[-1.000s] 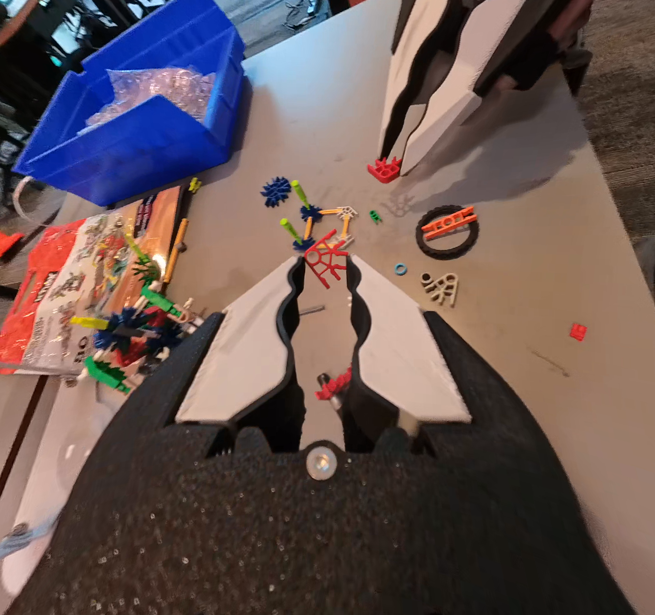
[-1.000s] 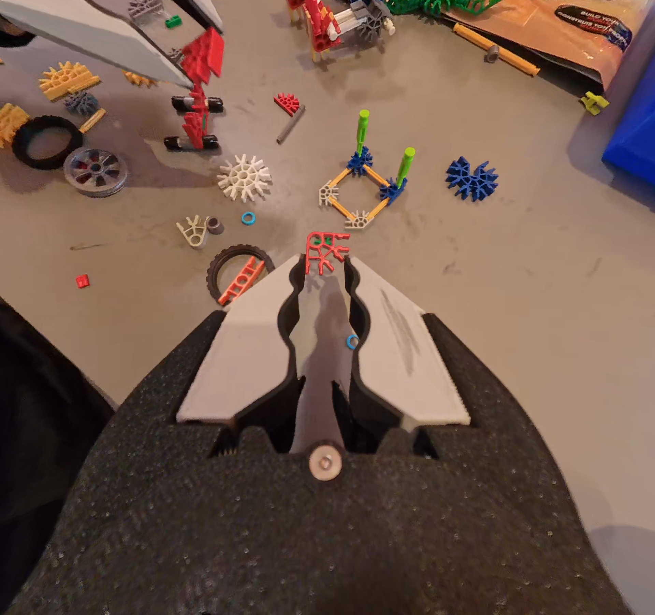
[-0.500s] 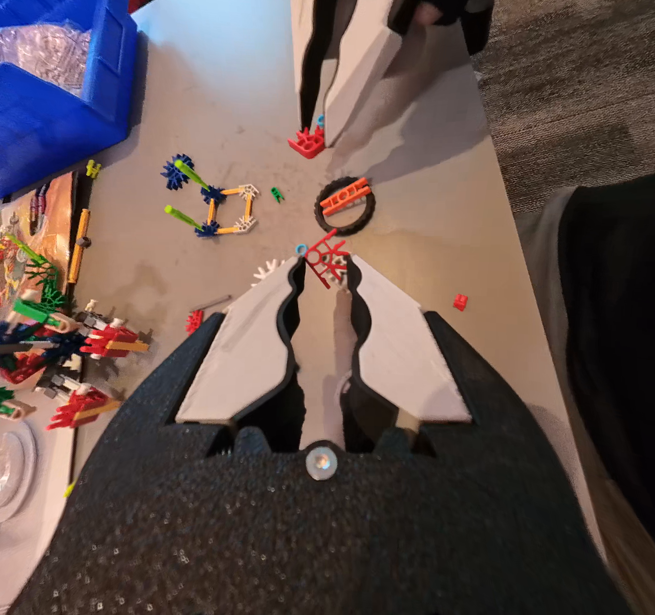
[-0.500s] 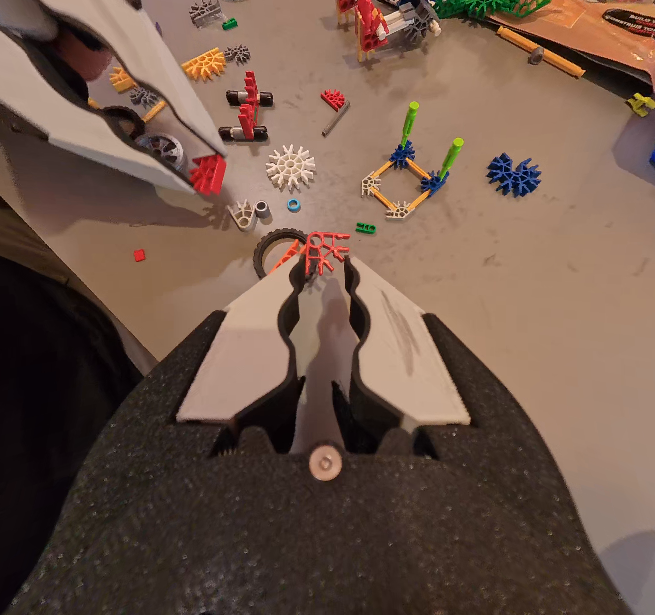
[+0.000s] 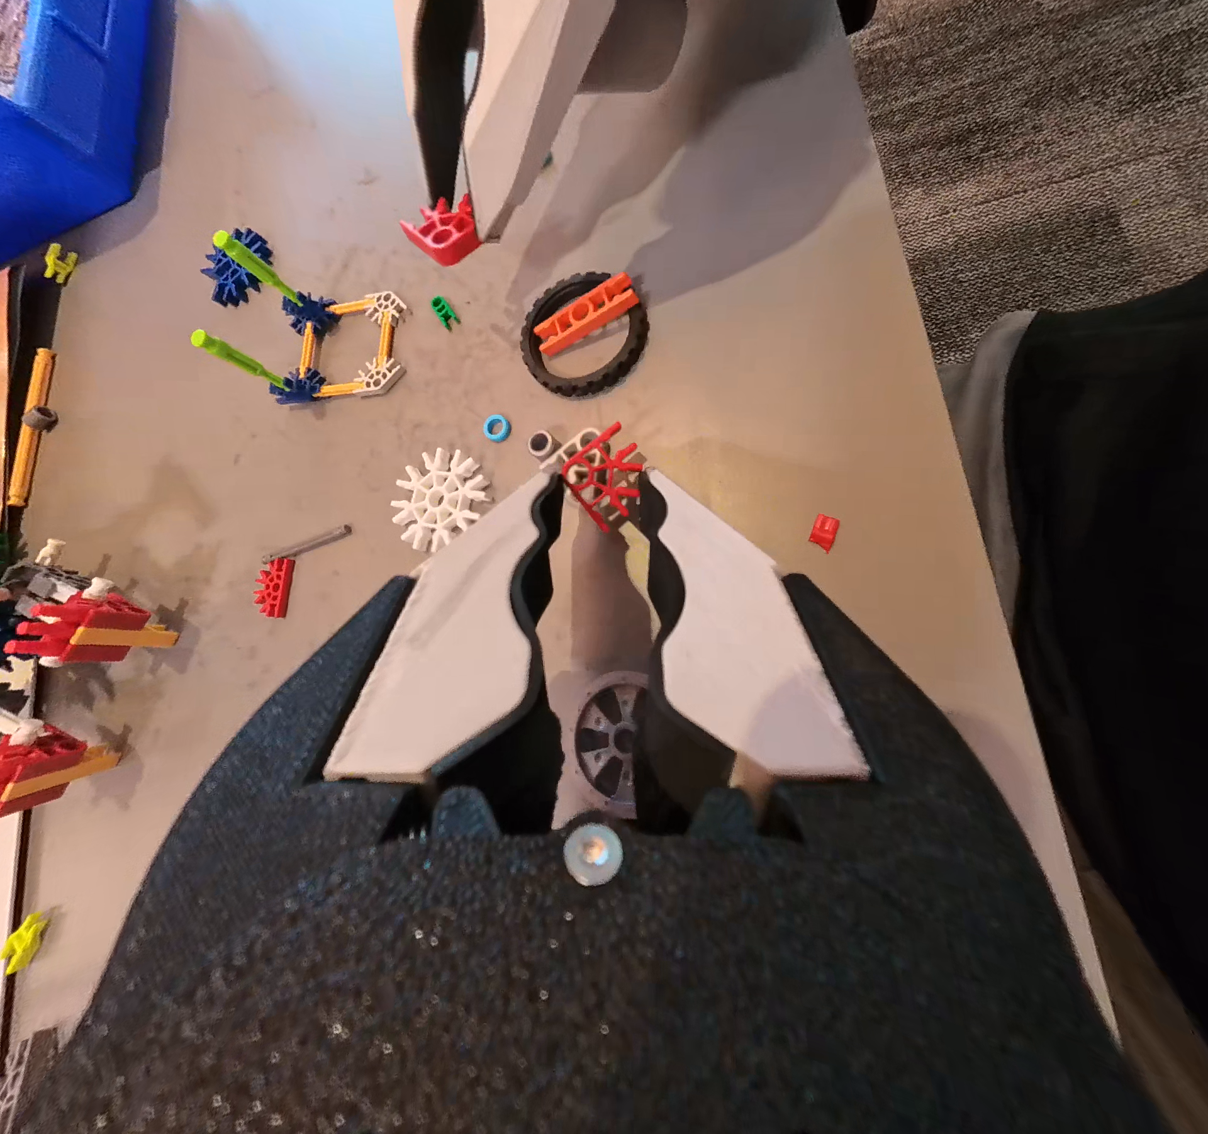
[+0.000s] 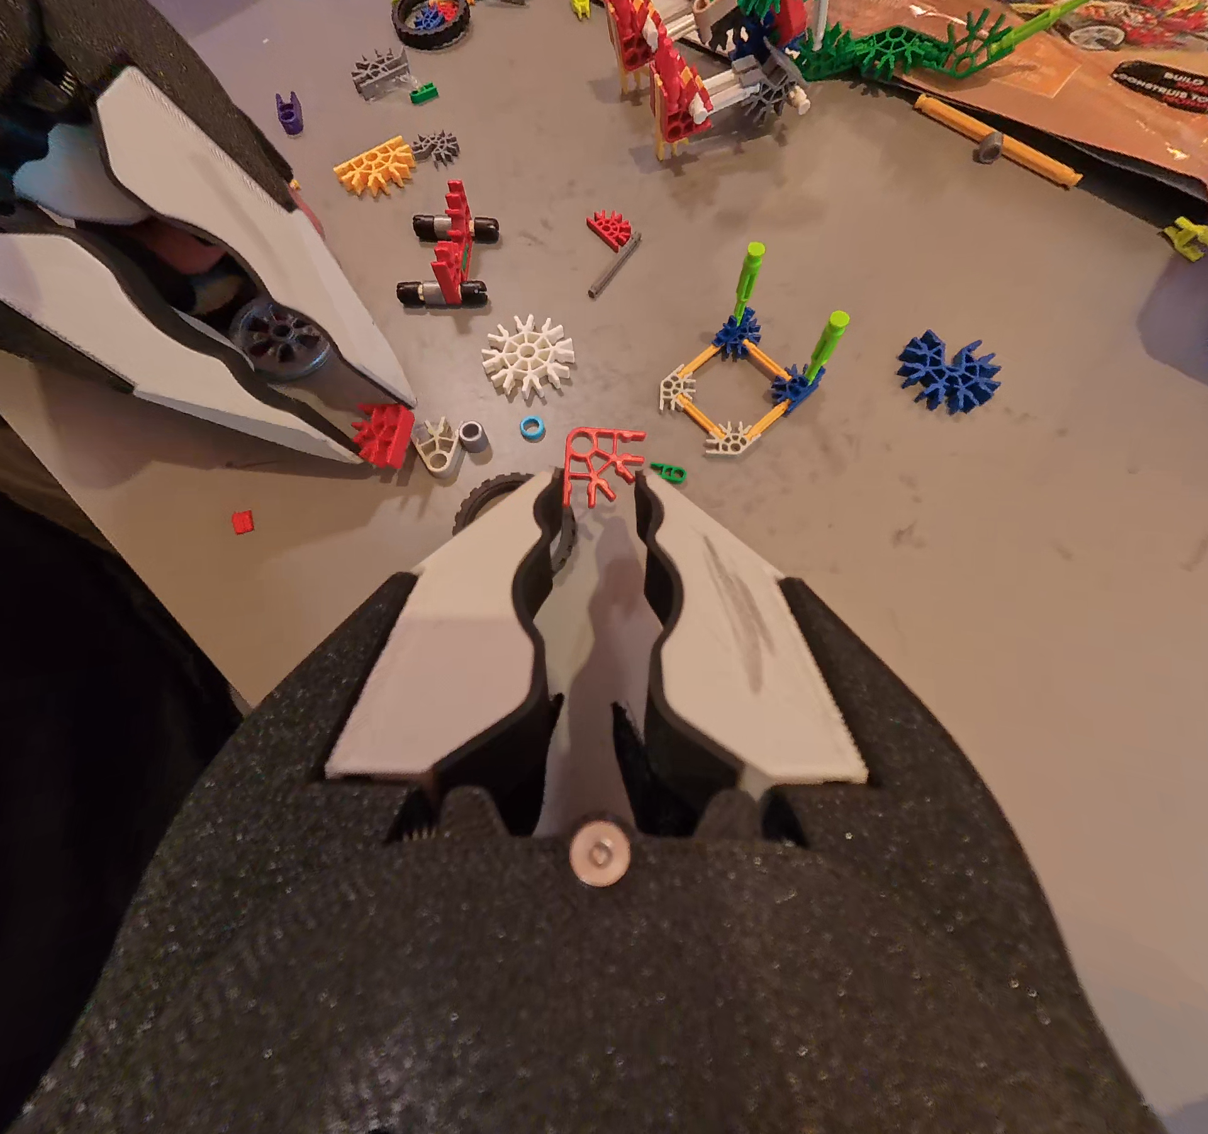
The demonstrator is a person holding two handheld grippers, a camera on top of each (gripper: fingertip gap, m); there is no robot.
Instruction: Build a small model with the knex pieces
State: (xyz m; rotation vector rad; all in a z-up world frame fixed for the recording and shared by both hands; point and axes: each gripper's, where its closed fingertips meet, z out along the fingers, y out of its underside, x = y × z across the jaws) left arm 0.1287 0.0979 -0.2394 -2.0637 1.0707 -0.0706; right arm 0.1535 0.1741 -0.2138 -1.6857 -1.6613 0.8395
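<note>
A red connector [image 5: 601, 478] sits pinched at the tips of the left gripper [image 5: 600, 481], jaws nearly closed on it, low over the table [image 5: 752, 396]. Just beyond it lie a grey connector [image 6: 439, 444], a grey spacer [image 6: 475, 436] and a blue ring [image 5: 497, 429]; a spoked wheel [image 5: 608, 743] lies under the jaws. The right gripper [image 6: 598, 481] likewise clamps a second red connector [image 6: 598, 462], with a tyre [image 5: 584, 334] holding an orange piece [image 5: 585, 313] beneath it. Farther off are a white snowflake [image 6: 528, 356], a green clip [image 6: 669, 470] and a small square frame [image 6: 738, 383].
</note>
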